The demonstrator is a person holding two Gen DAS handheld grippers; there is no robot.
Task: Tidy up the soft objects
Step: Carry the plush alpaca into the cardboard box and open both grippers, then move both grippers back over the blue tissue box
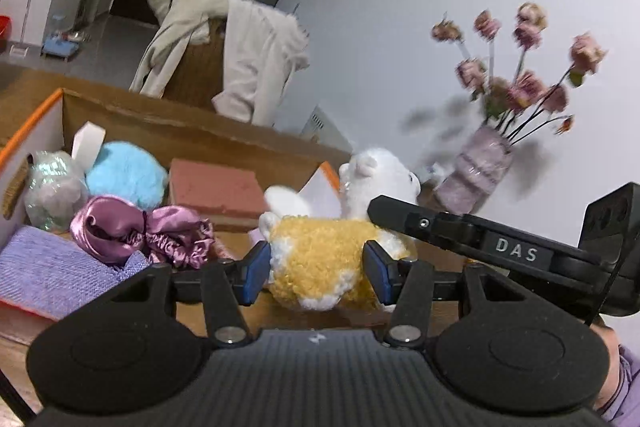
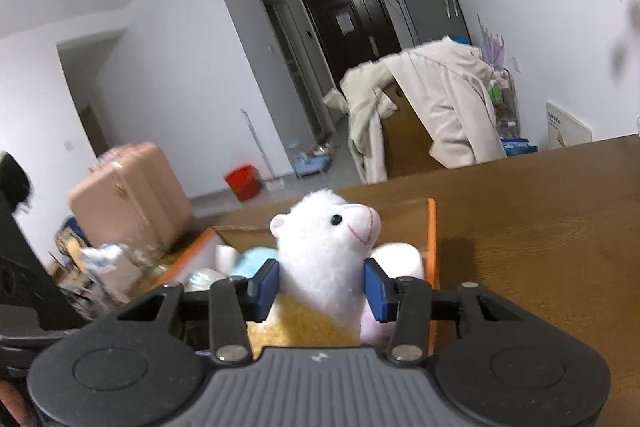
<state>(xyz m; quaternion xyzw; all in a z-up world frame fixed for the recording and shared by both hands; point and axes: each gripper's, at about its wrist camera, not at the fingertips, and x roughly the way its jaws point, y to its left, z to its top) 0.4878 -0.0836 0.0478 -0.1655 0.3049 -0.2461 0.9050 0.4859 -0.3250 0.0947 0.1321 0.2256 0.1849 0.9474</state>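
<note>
A plush alpaca (image 1: 320, 259) with a white head and curly yellow body hangs over the open cardboard box (image 1: 168, 131). My left gripper (image 1: 318, 269) is shut on its yellow body. My right gripper (image 2: 322, 287) is shut on its white neck (image 2: 324, 267); that gripper's black finger also crosses the left wrist view (image 1: 460, 231). In the box lie a blue fluffy ball (image 1: 126, 173), a purple satin scrunchie (image 1: 144, 229), a lilac cloth (image 1: 56, 273), a shiny pale bundle (image 1: 54, 187) and a pink-brown block (image 1: 218, 189).
The box has orange edges (image 2: 431, 243) and stands on a brown wooden table (image 2: 540, 227). A vase of dried pink flowers (image 1: 476, 171) stands at the table's right by the wall. Beyond the table are a coat-draped carton (image 2: 432, 107), a pink suitcase (image 2: 128, 195) and a red bucket (image 2: 242, 181).
</note>
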